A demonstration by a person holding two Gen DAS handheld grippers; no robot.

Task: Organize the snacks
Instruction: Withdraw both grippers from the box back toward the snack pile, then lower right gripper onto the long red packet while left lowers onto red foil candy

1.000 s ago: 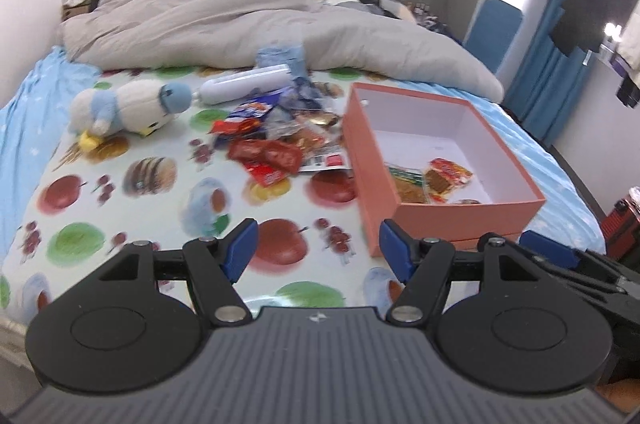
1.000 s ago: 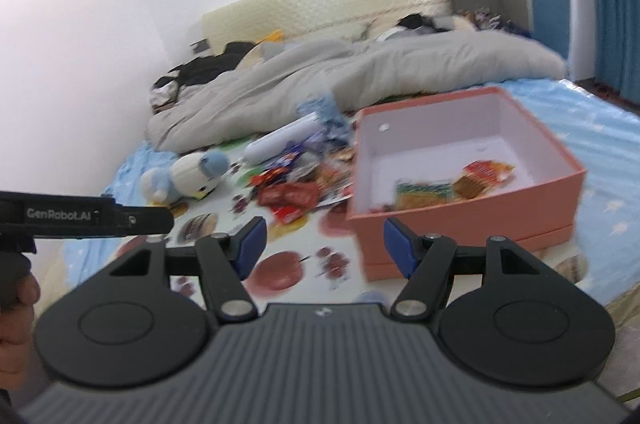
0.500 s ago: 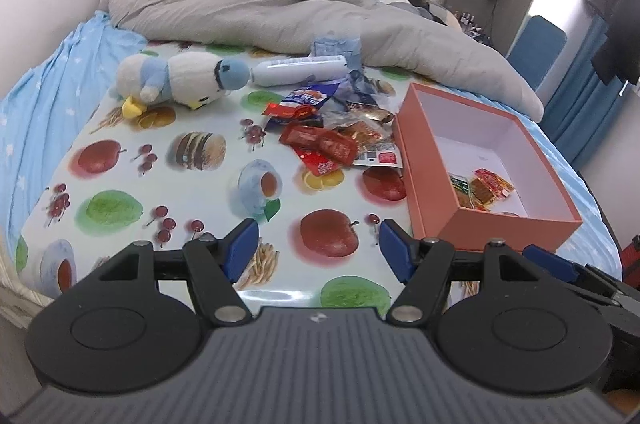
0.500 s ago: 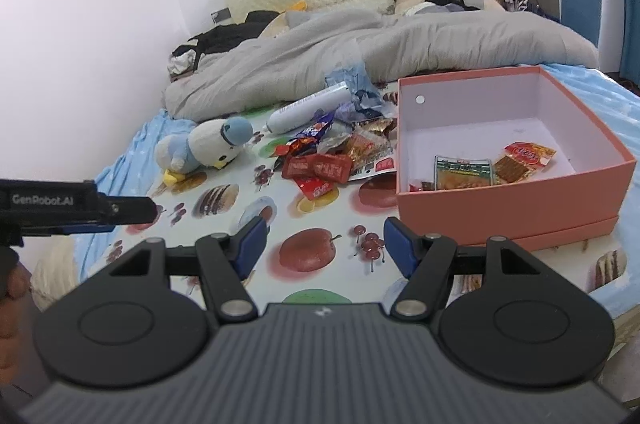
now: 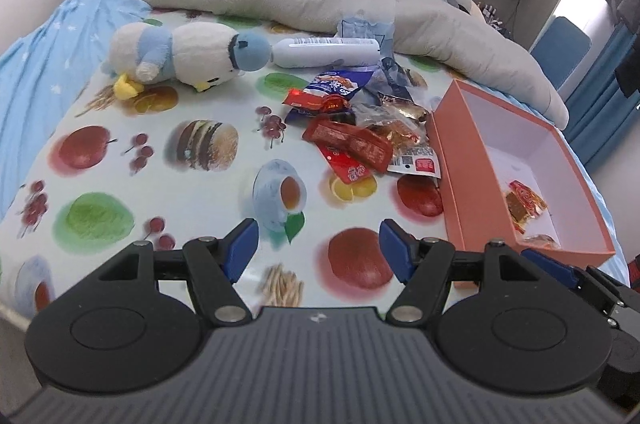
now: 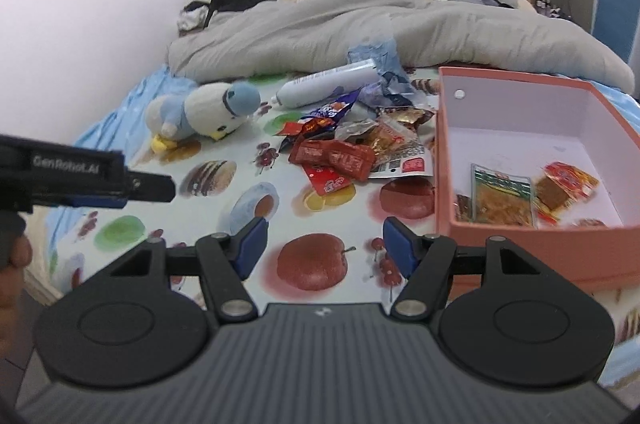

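Nearby, snack pile (image 5: 360,128) – beside pink box (image 5: 460,184), both tongs agape

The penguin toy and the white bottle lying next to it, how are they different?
The penguin toy is soft, plump and fuzzy, white and blue with yellow feet; the white bottle is smooth, hard-looking, long and slim, with printed text. The toy lies apart from the snack pile, while the bottle's far end meets its wrappers. Both lie on their sides on the fruit-print cloth, nearly touching.
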